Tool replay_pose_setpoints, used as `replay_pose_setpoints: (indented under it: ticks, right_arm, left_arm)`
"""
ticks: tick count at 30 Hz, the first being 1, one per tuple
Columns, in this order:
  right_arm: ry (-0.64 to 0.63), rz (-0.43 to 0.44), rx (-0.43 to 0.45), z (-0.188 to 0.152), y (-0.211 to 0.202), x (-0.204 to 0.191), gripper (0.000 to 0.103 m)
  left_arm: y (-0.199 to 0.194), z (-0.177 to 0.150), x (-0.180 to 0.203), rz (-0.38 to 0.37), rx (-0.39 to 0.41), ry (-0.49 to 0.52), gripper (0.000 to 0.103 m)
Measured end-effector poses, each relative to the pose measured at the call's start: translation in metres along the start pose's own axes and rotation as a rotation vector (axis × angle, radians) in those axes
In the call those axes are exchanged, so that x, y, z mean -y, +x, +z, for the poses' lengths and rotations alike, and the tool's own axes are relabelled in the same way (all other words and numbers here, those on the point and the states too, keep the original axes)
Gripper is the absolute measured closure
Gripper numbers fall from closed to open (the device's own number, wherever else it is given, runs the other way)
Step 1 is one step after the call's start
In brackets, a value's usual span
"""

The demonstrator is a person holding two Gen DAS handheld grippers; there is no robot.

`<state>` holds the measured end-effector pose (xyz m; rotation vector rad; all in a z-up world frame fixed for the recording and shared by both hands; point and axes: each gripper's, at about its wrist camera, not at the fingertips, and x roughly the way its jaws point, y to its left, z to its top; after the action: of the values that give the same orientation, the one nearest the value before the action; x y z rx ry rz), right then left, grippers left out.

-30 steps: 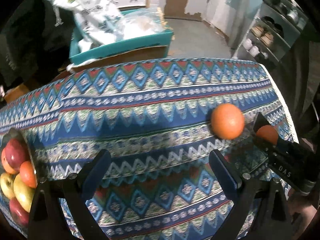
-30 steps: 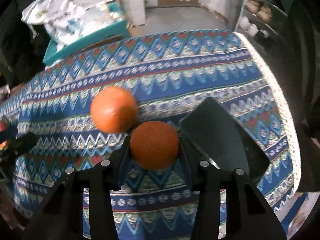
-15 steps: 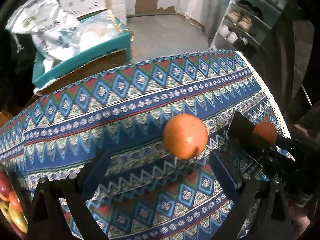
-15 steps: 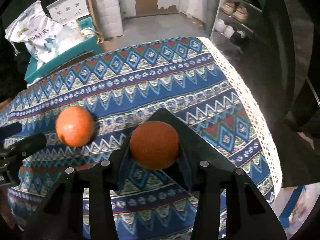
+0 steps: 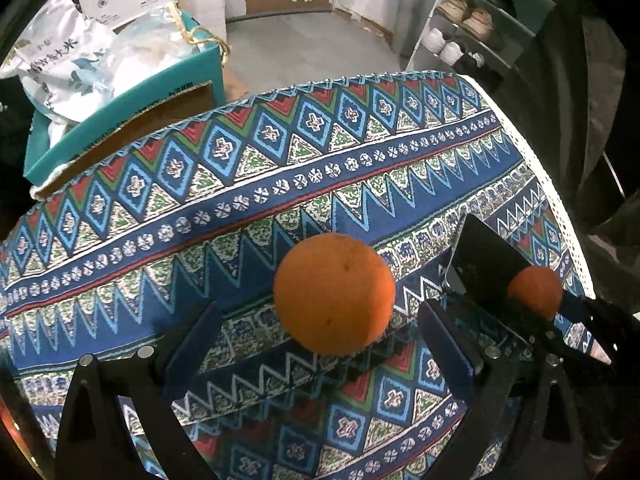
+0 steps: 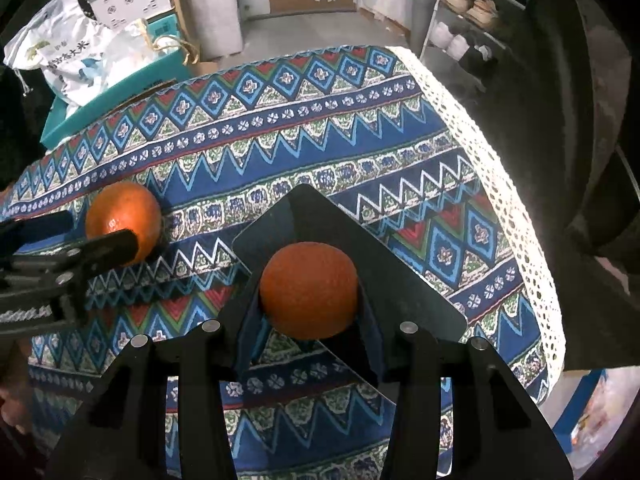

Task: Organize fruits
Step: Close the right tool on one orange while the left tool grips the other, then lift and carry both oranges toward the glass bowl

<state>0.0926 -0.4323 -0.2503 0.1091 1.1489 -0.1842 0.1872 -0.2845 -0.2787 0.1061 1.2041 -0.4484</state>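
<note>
The right tool [image 6: 309, 312] is clamped on an orange [image 6: 308, 290], its two dark-blue pads pressing the fruit from either side. This held orange hangs over a flat black plate [image 6: 400, 280] that lies on the counter [image 6: 280, 140], which is covered by a patterned cloth of blue, red and green diamonds and zigzags with a white lace edge [image 6: 500, 184] along its right side.

The left tool [image 5: 320, 344] has its jaws spread wide apart, one on each side of a second orange [image 5: 334, 294] that sits on the cloth; the pads are clear of the fruit and do not press it. In the right wrist view the same loose orange [image 6: 122, 220] lies at the left, just beside the black plate's corner, with one finger of the left tool crossing in front of it.

In the left wrist view the held orange [image 5: 534, 290] shows at the right, partly hidden by the plate [image 5: 480, 264] and the right tool's frame.

Beyond the counter's far edge stands a teal box [image 5: 120, 108] with white printed bags [image 5: 60, 60] piled in it. A metal shoe rack [image 6: 476, 12] with pale shoes stands at the upper right, on a bare grey floor [image 6: 312, 32].
</note>
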Motion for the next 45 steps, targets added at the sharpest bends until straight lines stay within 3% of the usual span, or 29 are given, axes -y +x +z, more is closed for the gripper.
replay_pose_setpoints:
  ticks: [3, 5, 10, 15, 21, 45]
  right_arm:
    - [0.002, -0.005, -0.004, 0.000, 0.001, 0.002, 0.059]
    - [0.011, 0.000, -0.005, 0.000, 0.001, 0.003, 0.059]
    - [0.013, 0.002, -0.005, 0.001, 0.001, 0.003, 0.059]
    - [0.011, 0.003, 0.001, 0.002, -0.001, 0.001, 0.059]
    - [0.009, 0.002, 0.028, 0.005, -0.011, -0.001, 0.059]
    - [-0.076, 0.034, 0.181, 0.020, -0.093, -0.033, 0.059]
  left_arm:
    - [0.008, 0.003, 0.000, -0.012, -0.013, -0.014, 0.006]
    - [0.013, 0.004, -0.001, -0.022, -0.030, -0.020, 0.020]
    - [0.021, 0.003, -0.004, -0.085, -0.066, -0.038, 0.039]
    - [0.017, -0.001, 0.000, -0.027, -0.048, -0.004, 0.040]
    - [-0.001, -0.011, -0.005, -0.021, -0.017, -0.006, 0.040]
    - [-0.127, -0.028, -0.027, 0.007, 0.175, 0.011, 0.041]
